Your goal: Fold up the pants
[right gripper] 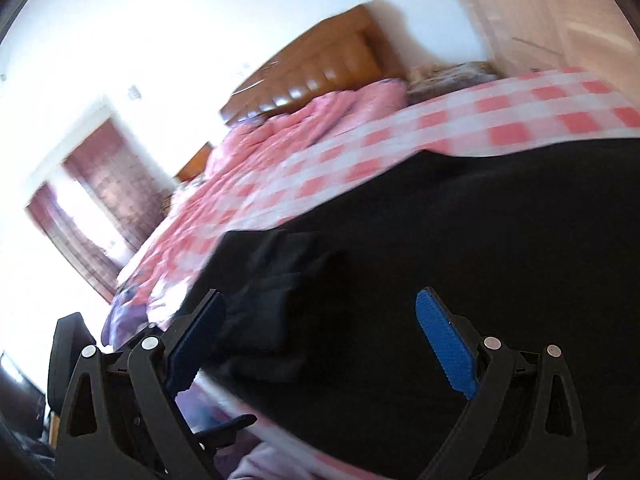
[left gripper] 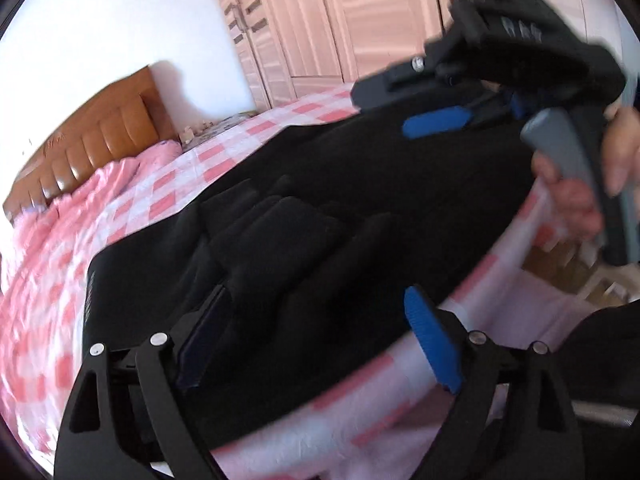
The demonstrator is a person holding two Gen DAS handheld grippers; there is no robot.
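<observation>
Black pants (left gripper: 360,200) lie folded over on the pink-checked bed sheet (left gripper: 168,184), with bunched folds near the left end. My left gripper (left gripper: 316,320) hovers over their near edge; its jaws stand wide apart and the blue pads (left gripper: 432,344) press on nothing. In the left wrist view, a hand (left gripper: 568,192) holds my right gripper (left gripper: 404,106) at the top right, over the far end of the pants. The right wrist view shows the right gripper (right gripper: 320,332) open above the black pants (right gripper: 440,220), its blue pad (right gripper: 444,344) clear of the cloth.
A crumpled pink quilt (right gripper: 288,128) lies by the wooden headboard (right gripper: 320,68). Pink wardrobe doors (left gripper: 320,20) stand behind the bed. A curtained window (right gripper: 92,200) is at the left. The bed's near edge (left gripper: 520,276) drops to a patterned floor.
</observation>
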